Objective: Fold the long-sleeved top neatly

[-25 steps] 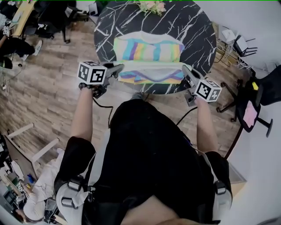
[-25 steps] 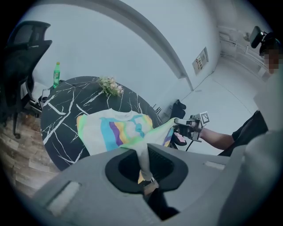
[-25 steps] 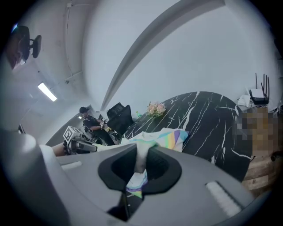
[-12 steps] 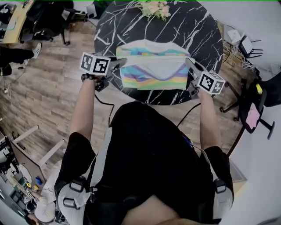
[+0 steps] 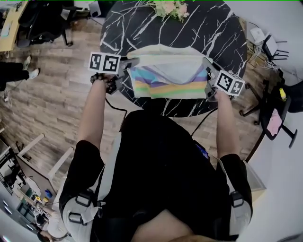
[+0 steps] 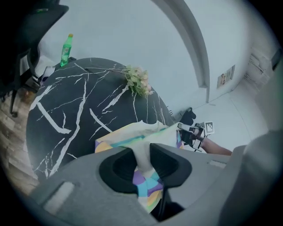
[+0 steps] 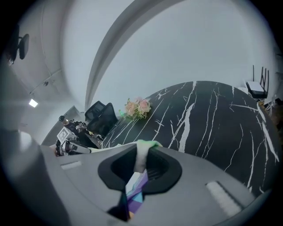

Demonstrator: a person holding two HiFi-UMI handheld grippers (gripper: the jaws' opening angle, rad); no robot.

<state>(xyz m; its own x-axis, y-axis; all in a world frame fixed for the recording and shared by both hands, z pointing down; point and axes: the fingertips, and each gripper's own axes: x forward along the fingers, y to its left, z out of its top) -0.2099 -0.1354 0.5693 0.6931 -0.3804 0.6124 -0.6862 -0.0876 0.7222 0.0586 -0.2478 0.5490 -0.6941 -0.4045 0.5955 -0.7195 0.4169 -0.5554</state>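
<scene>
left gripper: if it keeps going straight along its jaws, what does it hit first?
The left gripper, whose jaws have just been opening with cloth between them, points down over the long-sleeved top. Going straight on, it would likely press into that top first, then the table; depth is unclear.

The head view's upper edge cuts off the far rim of the surface (image 5: 222,38) and part of the flowers (image 5: 169,8). The person (image 5: 165,160) covers part of its near rim. The top (image 5: 168,80) hides its own lower layers. The label on the bottle (image 6: 66,50) is too small to read.
</scene>
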